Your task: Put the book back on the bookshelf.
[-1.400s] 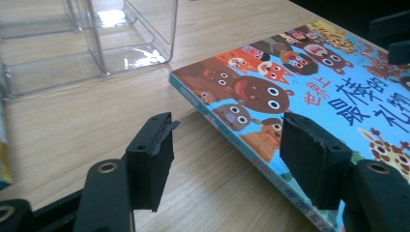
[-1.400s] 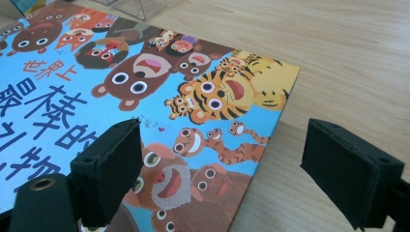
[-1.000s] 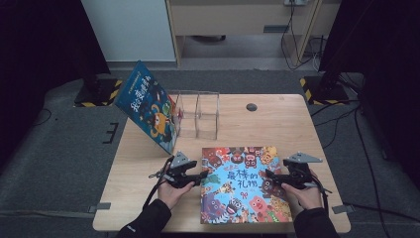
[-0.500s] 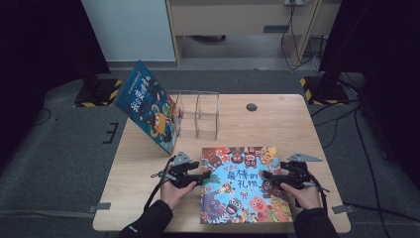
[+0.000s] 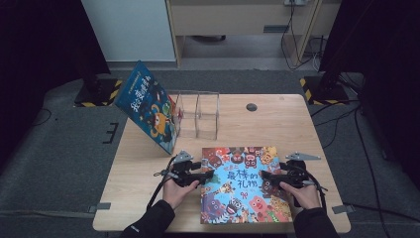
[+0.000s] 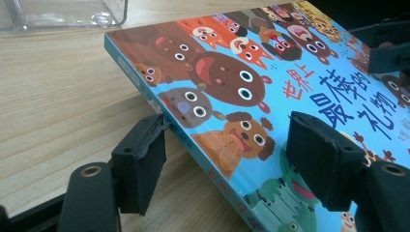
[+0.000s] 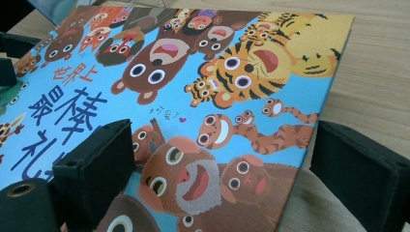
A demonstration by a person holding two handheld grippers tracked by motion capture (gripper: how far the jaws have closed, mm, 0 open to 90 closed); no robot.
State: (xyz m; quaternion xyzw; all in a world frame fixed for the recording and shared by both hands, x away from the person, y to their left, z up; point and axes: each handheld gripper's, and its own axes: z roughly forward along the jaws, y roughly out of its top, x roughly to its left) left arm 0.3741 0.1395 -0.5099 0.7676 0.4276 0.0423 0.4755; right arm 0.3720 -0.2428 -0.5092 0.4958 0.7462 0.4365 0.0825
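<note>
Left gripper [image 5: 205, 175] sits at the left edge of the book [image 5: 242, 184], its jaws spread to either side of that edge: one below on the tabletop [image 5: 143, 163] side, one over the cover. In the left gripper view the book [image 6: 270, 92] looks slightly raised along that edge, though whether either jaw actually touches it is hard to tell. The right gripper [image 5: 267, 179] straddles the opposite edge, jaws likewise apart, one over the cover [image 7: 193, 96] and one beyond it over a pale cloth-like patch that I cannot identify.

The book lies flat near the front of the tabletop, between the two hands. Behind it, well apart, stands a clear rack [image 5: 196, 115] with a second book [image 5: 147, 106] leaning tilted against its left side, jutting past the tabletop's corner. A small dark disc [image 5: 251, 106] lies farther back. Nothing stands between the book and the rack.

Both hands cover much of the grippers from above, and the book's front corners are partly hidden by sleeves.
</note>
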